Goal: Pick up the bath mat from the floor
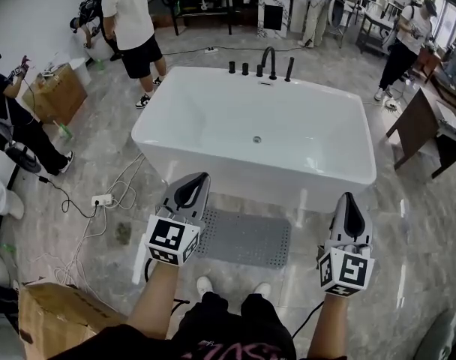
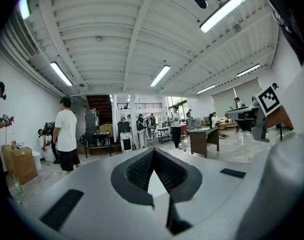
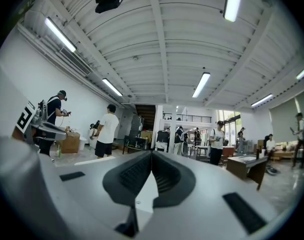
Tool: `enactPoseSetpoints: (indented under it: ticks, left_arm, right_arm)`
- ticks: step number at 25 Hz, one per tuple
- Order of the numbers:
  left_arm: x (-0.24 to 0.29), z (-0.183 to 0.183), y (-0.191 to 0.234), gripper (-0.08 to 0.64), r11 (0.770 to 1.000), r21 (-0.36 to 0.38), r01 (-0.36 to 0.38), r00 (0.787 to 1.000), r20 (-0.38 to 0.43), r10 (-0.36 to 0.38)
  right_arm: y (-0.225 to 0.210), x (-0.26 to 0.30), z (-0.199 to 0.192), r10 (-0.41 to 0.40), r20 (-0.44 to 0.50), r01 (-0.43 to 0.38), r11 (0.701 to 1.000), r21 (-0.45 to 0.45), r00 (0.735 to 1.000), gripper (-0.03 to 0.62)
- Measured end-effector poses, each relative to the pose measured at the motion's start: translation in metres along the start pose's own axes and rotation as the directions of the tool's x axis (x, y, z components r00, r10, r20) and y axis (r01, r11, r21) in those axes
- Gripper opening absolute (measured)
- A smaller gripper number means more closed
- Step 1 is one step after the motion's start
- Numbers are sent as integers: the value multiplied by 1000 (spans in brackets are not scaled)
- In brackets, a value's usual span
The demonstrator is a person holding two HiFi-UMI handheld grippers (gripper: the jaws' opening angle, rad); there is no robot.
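A grey ribbed bath mat [image 1: 247, 238] lies flat on the marble floor in front of the white bathtub [image 1: 213, 118]. My left gripper [image 1: 196, 178] is held level above the mat's left end, jaws shut and nothing in them. My right gripper [image 1: 349, 198] hangs level to the right of the mat, also shut and holding nothing. In the left gripper view the left gripper [image 2: 153, 152] has its dark pads meeting at the tips. The right gripper [image 3: 151, 155] looks the same in its own view. Neither touches the mat.
The bathtub has black taps [image 1: 262, 64] at its far rim. White cables and a power strip [image 1: 102, 199] lie on the floor at left, near a cardboard box [image 1: 59, 92]. Another box [image 1: 52, 313] is by my left leg. Several people stand around; a dark table [image 1: 423, 122] is at right.
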State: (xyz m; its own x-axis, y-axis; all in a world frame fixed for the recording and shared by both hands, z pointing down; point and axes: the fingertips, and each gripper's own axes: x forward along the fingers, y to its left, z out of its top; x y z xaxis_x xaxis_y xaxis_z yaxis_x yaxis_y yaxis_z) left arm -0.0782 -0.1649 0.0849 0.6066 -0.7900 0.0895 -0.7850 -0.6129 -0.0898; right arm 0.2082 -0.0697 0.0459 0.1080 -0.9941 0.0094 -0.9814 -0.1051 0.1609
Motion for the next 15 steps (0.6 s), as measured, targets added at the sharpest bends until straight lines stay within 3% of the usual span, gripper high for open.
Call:
enactPoseSetpoints:
  ticks: [8, 15]
  left_arm:
    - [9, -42, 6, 3, 999, 28, -33, 999, 26, 32]
    - [21, -130, 19, 3, 998, 19, -63, 998, -15, 63]
  right_arm:
    - [4, 13, -54, 18, -33, -19, 1000, -20, 999, 21]
    - [28, 30, -145, 24, -100, -27, 999, -28, 995, 21]
